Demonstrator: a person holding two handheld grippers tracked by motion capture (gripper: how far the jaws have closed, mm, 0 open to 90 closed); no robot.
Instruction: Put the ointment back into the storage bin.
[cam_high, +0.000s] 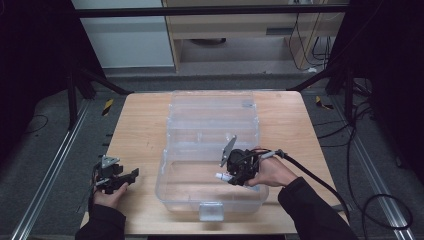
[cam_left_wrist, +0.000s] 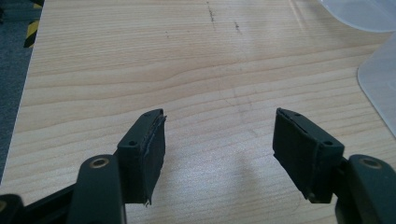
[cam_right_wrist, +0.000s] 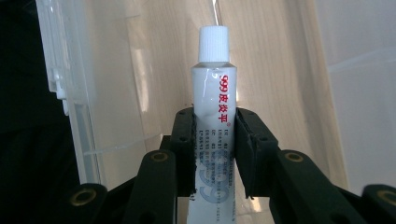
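Being pinched by the right hand-held gripper (cam_right_wrist: 215, 154) over the box (cam_high: 165, 165): tube (cam_right_wrist: 215, 100), liable to slip; left hand-held gripper (cam_left_wrist: 219, 154) is being held spread above the surface (cam_left_wrist: 140, 70).

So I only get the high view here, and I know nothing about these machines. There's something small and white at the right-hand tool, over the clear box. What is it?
Observer: A small white tube with a ribbed white screw cap and red printing; the right gripper is clamped on its body.
Operator: Which end sticks out?
Observer: The cap end, pointing away past the jaw tips.
Operator: And the left tool, is it carrying anything?
Observer: No. The left gripper is wide open over bare wooden table, with nothing between its jaws.
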